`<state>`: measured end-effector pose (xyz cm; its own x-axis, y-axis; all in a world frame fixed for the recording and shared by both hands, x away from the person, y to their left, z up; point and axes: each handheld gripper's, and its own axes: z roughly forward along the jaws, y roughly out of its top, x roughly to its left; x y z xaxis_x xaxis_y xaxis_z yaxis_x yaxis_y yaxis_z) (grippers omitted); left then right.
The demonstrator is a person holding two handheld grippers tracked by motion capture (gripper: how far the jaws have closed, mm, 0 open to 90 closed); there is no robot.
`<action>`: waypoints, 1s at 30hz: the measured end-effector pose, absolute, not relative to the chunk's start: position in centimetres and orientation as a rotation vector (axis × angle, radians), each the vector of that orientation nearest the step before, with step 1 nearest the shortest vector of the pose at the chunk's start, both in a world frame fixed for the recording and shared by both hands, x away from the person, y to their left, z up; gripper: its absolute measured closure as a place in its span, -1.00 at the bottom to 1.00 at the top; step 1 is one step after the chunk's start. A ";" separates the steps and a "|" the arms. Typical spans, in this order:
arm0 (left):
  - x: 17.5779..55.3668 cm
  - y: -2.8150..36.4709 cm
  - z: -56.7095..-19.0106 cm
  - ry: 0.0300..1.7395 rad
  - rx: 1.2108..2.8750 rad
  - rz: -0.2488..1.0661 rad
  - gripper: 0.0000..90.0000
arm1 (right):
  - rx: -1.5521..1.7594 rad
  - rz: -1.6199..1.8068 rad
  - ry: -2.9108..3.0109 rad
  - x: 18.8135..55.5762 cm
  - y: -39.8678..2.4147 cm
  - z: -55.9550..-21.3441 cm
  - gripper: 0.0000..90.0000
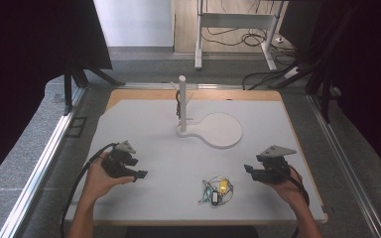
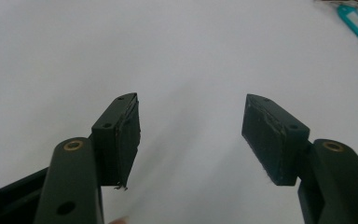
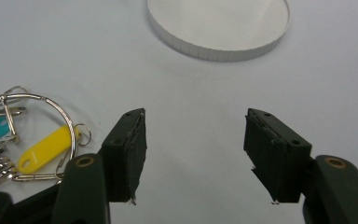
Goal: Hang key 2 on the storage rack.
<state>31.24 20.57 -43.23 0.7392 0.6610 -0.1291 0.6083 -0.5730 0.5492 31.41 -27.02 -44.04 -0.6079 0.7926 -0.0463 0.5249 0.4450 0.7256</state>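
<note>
A bunch of keys (image 1: 216, 190) on wire rings, with a yellow tag (image 3: 45, 149) and a teal tag (image 2: 355, 21), lies on the white table near its front edge. A white stand (image 1: 182, 104) with an upright post and a round flat base (image 1: 223, 130) sits at the middle back. My left gripper (image 1: 140, 174) hovers low at the front left, open, with bare table between its jaws. To the right of the keys my right gripper (image 1: 248, 169) is open too, nothing between its pads (image 3: 130, 154).
The white table top (image 1: 144, 124) lies on a wooden board. Metal rails (image 1: 44, 158) run along both sides. Behind the table stand a white frame's legs (image 1: 198, 39) and loose cables (image 1: 258, 37) on the floor.
</note>
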 end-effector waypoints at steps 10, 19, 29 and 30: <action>30.2 20.2 -43.7 0.948 2.388 0.146 -0.19 | 0.977 0.834 2.509 33.3 -23.7 -41.7 -0.02; 30.1 21.1 -43.9 0.956 2.366 0.129 -0.18 | 0.909 0.685 2.646 34.5 -21.3 -42.4 0.09; 30.0 20.9 -44.2 0.955 2.387 0.120 -0.19 | 0.835 0.623 2.742 34.4 -19.6 -42.6 0.15; 30.0 20.8 -44.2 0.954 2.388 0.120 -0.19 | 0.833 0.618 2.748 34.4 -19.5 -42.7 0.15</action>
